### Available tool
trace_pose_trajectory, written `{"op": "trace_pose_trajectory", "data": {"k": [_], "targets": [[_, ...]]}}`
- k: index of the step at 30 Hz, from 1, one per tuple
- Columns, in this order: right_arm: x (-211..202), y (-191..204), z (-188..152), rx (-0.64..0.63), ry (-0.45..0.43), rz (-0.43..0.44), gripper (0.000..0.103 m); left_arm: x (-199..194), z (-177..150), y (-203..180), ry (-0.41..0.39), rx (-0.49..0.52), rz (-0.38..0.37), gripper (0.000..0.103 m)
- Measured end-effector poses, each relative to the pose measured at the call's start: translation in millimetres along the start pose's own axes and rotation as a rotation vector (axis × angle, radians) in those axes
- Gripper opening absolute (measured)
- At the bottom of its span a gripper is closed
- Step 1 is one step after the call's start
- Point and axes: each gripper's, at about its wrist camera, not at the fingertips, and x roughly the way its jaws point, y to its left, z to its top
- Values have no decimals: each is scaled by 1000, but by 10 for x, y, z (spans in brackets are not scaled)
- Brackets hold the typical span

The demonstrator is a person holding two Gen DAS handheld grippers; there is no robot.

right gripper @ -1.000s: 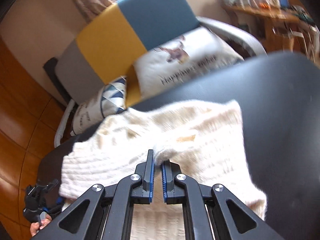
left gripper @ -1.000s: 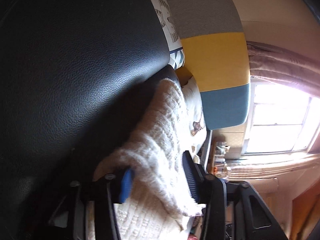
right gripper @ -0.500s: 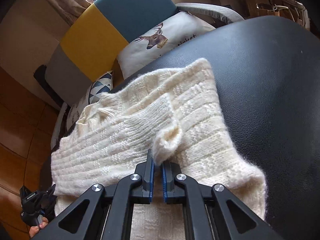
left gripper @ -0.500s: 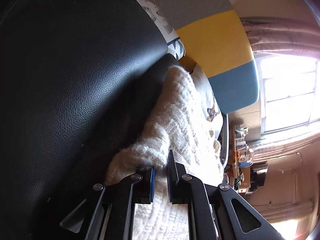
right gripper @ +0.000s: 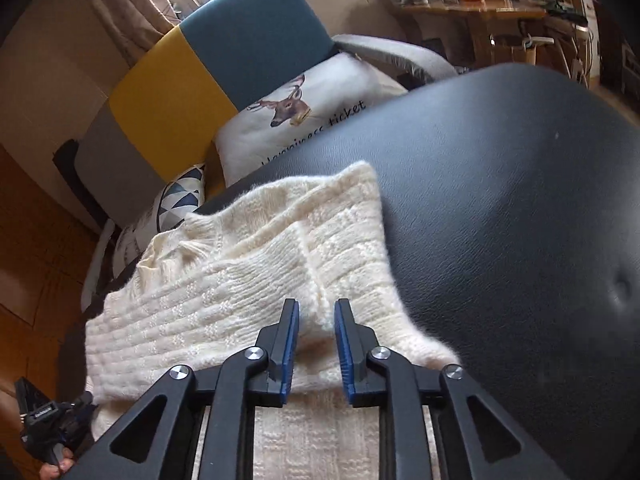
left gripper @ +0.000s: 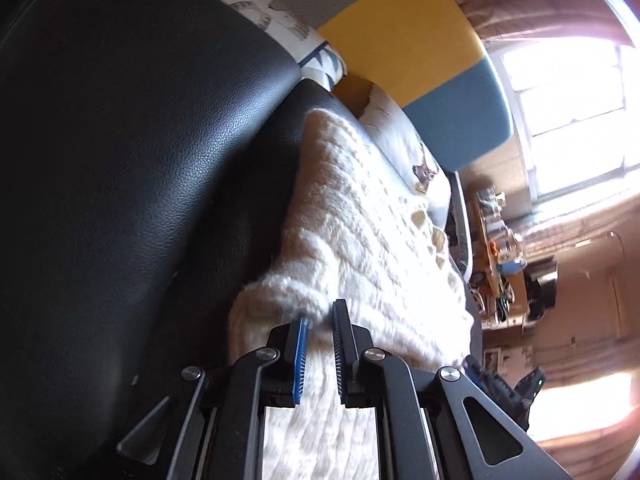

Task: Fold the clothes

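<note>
Sweater (right gripper: 240, 280): cream wool-like knit, ribbed and fuzzy, matt. Seat (right gripper: 500, 220) beneath it: black leather-look upholstery, fine-grained with a soft sheen; chair back (right gripper: 208, 68) at 11 o'clock: matt woven cloth in grey, yellow and teal panels; deer cushion (right gripper: 320, 96): smooth printed cloth. Right gripper (right gripper: 316, 316): matt black plastic fingers, ribbed blue pads, shiny metal rivets; desk (right gripper: 480, 12) at 1 o'clock: pale wood.

Daylight blows out the bright glazed window (left gripper: 576, 120); glare sheens the black leather cushion (right gripper: 500, 220); fisheye edges darken and blur.
</note>
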Motion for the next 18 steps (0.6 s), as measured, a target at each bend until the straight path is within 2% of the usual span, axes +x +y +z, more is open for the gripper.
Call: {"op": "trace_pose_trajectory", "data": {"k": [2, 4, 10, 11, 13, 15, 16, 18], "targets": [[-129, 121, 20, -76, -41, -31, 20, -130, -17, 2, -23, 32, 8, 11], [-154, 367, 11, -185, -45, -14, 20, -263, -11, 0, -66, 57, 20, 11], [183, 1190, -146, -511, 45, -4, 20, -295, 312, -80, -154, 41, 8, 11], [262, 1208, -148, -523, 54, -26, 20, -257, 382, -107, -158, 31, 4, 11], [421, 1243, -151, -547, 71, -69, 20, -140, 505, -203, -131, 36, -57, 11], [576, 1144, -141, -530, 90, -129, 20, 21, 546, -341, -98, 72, -63, 11], [613, 1018, -136, -489, 85, -127, 20, 137, 545, -413, -67, 108, -47, 13], [597, 792, -127, -400, 53, -78, 20, 394, 504, -354, -3, 121, 36, 14]]}}
